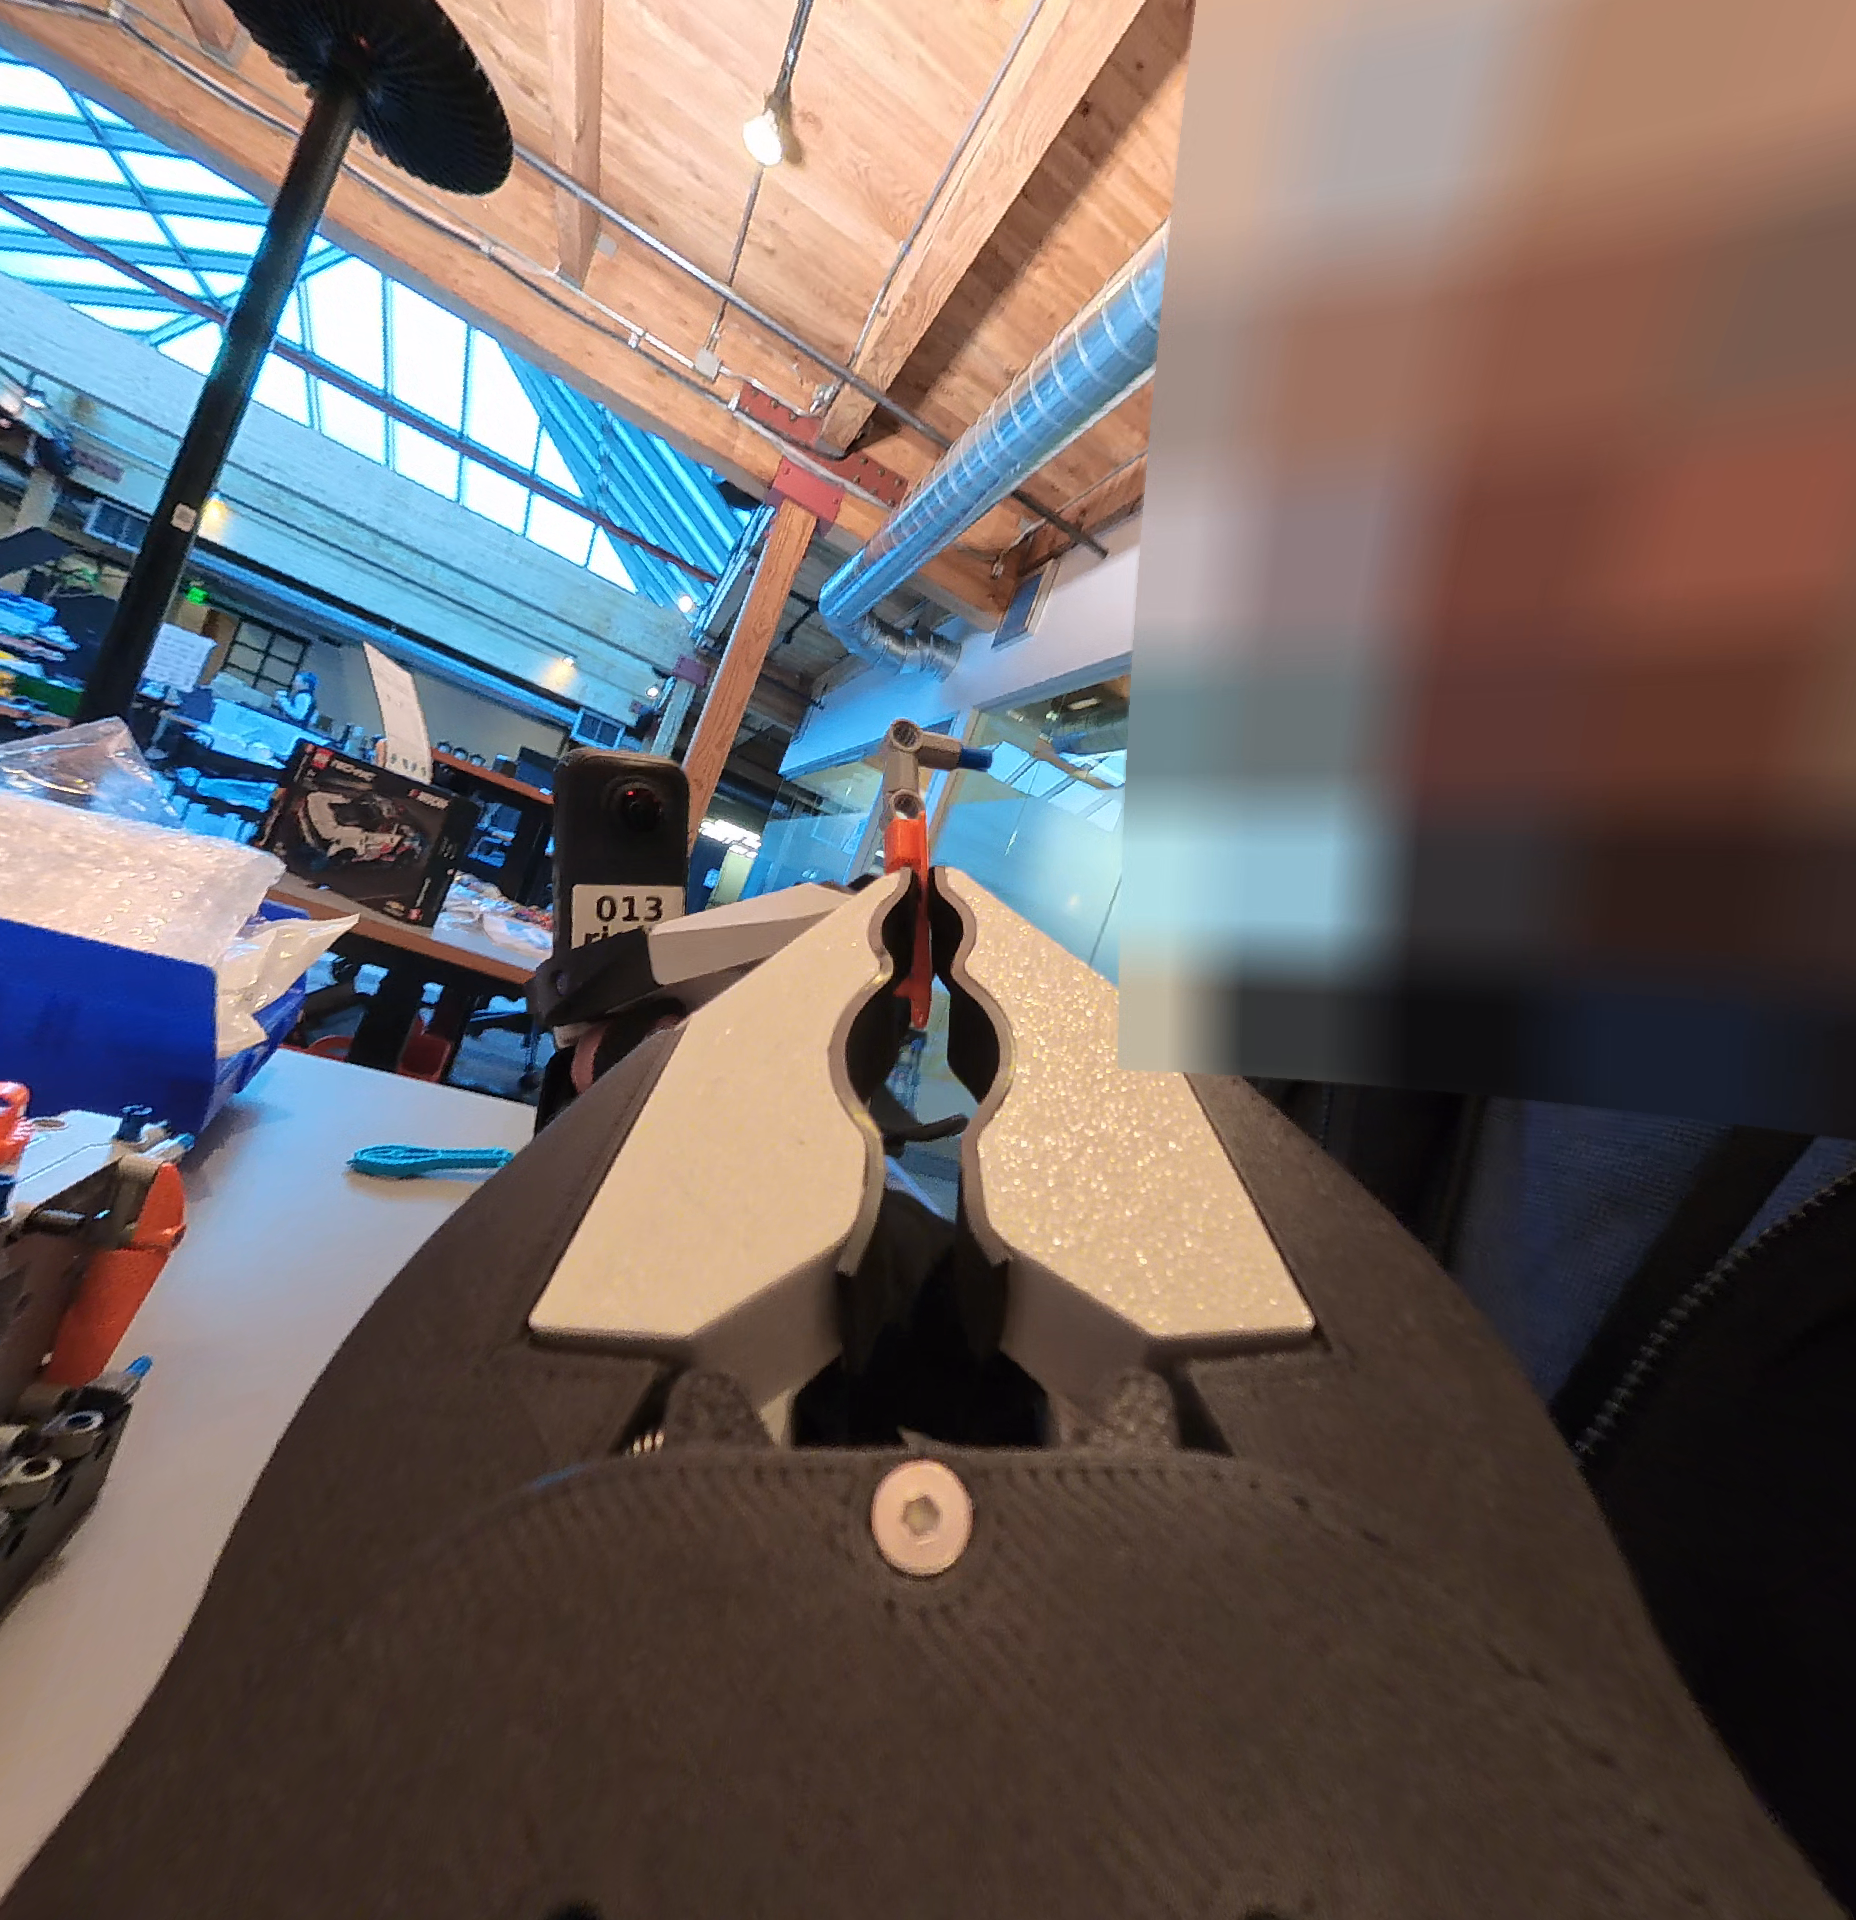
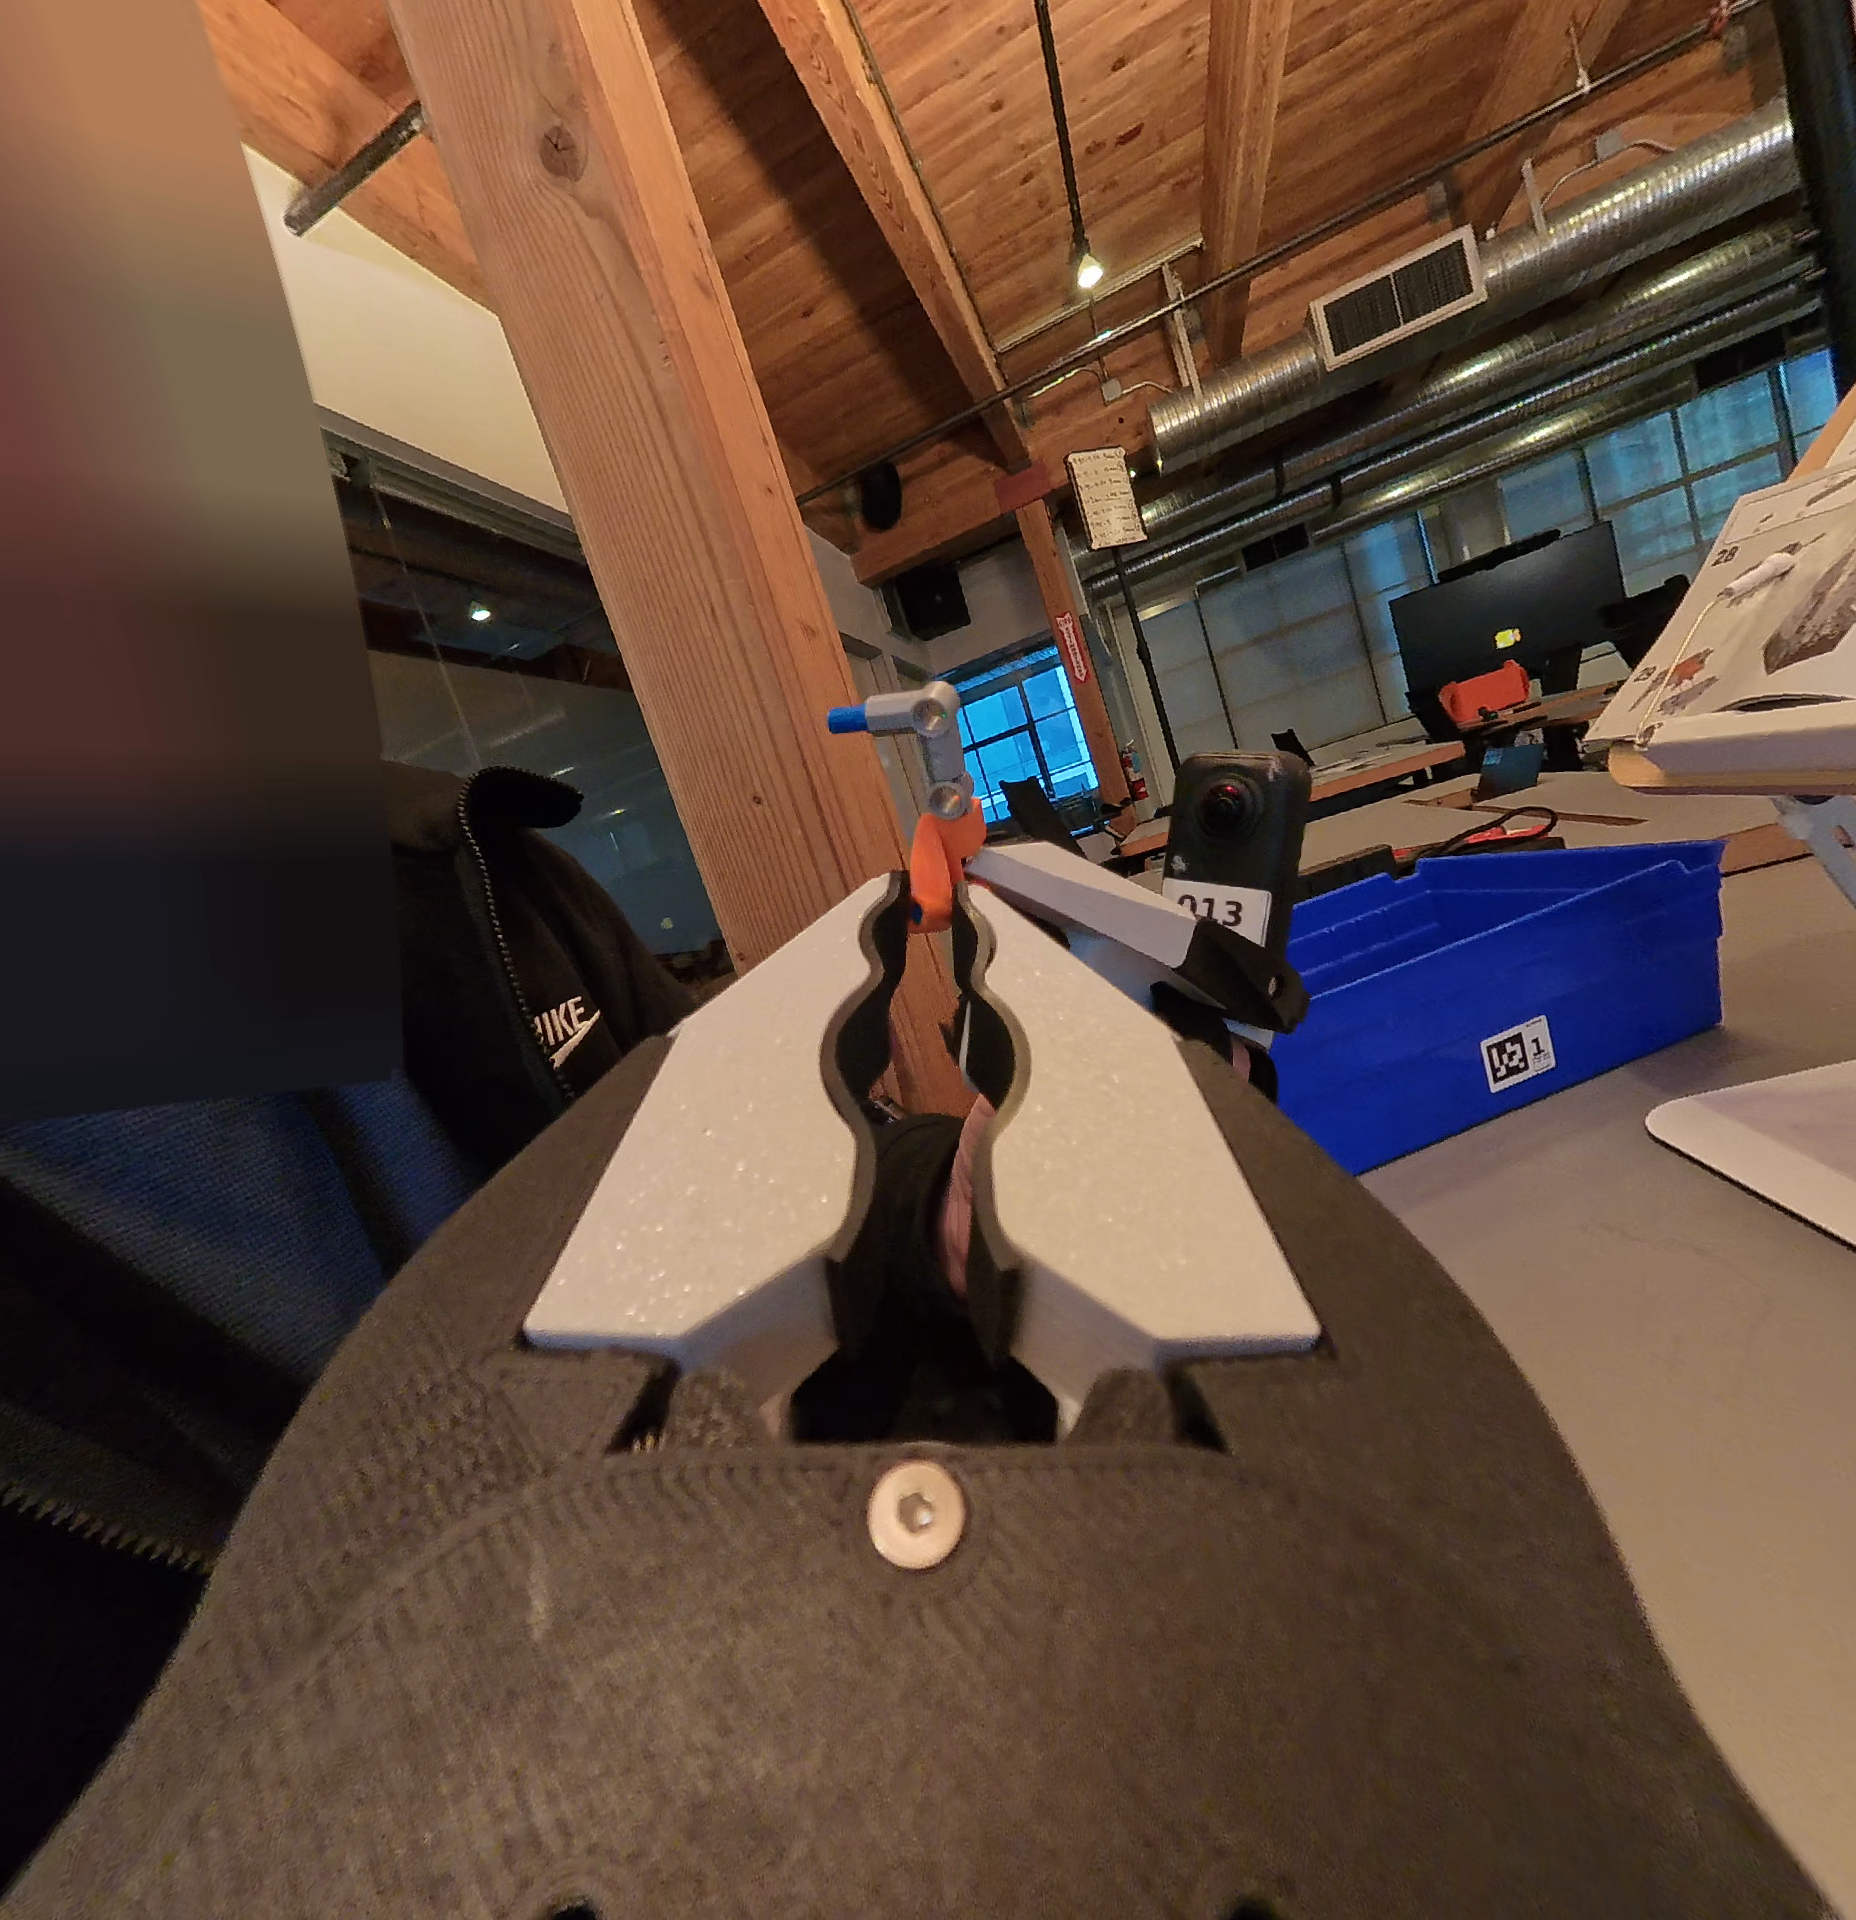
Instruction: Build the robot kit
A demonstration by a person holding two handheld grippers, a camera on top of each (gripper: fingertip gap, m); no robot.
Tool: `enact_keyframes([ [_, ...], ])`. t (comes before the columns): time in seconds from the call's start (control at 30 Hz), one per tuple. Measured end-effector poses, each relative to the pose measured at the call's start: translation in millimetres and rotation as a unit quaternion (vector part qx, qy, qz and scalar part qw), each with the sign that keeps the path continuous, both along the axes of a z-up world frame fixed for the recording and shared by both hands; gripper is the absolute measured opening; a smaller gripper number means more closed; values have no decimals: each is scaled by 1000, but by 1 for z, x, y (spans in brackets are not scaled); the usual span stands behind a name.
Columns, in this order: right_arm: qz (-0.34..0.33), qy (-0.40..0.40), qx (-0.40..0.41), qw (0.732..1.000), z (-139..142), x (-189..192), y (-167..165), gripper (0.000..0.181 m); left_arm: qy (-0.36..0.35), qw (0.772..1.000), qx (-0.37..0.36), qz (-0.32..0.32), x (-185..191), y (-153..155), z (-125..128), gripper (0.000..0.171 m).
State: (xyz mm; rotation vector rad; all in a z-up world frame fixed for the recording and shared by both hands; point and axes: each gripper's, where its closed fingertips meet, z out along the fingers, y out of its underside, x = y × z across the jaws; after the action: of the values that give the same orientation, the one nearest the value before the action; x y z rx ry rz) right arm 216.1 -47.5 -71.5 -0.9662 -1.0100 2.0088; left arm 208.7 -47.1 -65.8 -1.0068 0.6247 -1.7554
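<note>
My left gripper (image 1: pixel 924 881) is shut on a thin orange piece (image 1: pixel 908 844), held up in the air in front of a person. A grey angled connector (image 1: pixel 906 767) with a blue pin (image 1: pixel 972 758) sits on top of the orange piece. My right gripper (image 2: pixel 934 896) is shut on the same orange piece (image 2: pixel 939 854), below the grey connector (image 2: pixel 934 740) and blue pin (image 2: pixel 847 719). The two grippers meet at the piece from opposite sides. The right gripper's fingers (image 1: pixel 737 925) come in from the left in the left wrist view; the left gripper's finger (image 2: pixel 1080 906) comes in from the right in the right wrist view.
A partly built grey and orange brick model (image 1: pixel 62 1299) stands at the left on the white table (image 1: pixel 311 1247), with a teal tool (image 1: pixel 430 1158) and a blue bin of plastic bags (image 1: pixel 93 997). A blue bin (image 2: pixel 1506 966), an instruction booklet on a stand (image 2: pixel 1786 644) and the person's dark jacket (image 2: pixel 508 935) are close. The grippers are tip to tip, or close to it.
</note>
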Motion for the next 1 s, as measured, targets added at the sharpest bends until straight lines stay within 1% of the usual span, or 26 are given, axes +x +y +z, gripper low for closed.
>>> enact_keyframes([
  [0.13, -10, -4, -7, 1000, -3, -1, 4, 5, 18, 1000, -13, 10, 3, 5, -7, 0],
  [0.4, -43, -52, -38, 997, -23, -7, 26, 3, 56, 996, -56, 49, -1, 27, -27, 0],
  [0.6, -59, -75, -49, 994, -31, -9, 32, 2, 50, 993, -81, 64, -10, 36, -31, 0],
  [0.7, -60, -102, -55, 991, -40, -10, 32, 2, 51, 992, -95, 69, -13, 39, -34, 0],
  [0.73, -63, -134, -52, 988, -49, -13, 32, 2, 59, 990, -103, 70, -12, 40, -38, 0],
  [0.8, -60, -239, -33, 969, -82, -18, 28, 3, 95, 985, -123, 81, -13, 45, -51, 0],
  [0.83, -55, -280, -27, 958, -96, -18, 25, 2, 116, 981, -134, 84, -14, 46, -59, 0],
  [0.87, -55, -328, -19, 943, -115, -17, 23, 3, 135, 977, -140, 89, -16, 48, -66, 0],
  [0.9, -59, -383, -1, 922, -136, -15, 22, 3, 156, 972, -145, 98, -17, 49, -74, 0],
  [0.93, -72, -422, 22, 904, -154, -13, 23, 0, 180, 966, -148, 108, -18, 51, -82, 0],
  [0.97, -73, -440, 38, 894, -163, -11, 21, 0, 199, 962, -148, 116, -18, 52, -88, 0],
  [1.0, -68, -457, 51, 886, -171, -10, 17, 0, 204, 960, -150, 117, -19, 52, -90, 0],
])
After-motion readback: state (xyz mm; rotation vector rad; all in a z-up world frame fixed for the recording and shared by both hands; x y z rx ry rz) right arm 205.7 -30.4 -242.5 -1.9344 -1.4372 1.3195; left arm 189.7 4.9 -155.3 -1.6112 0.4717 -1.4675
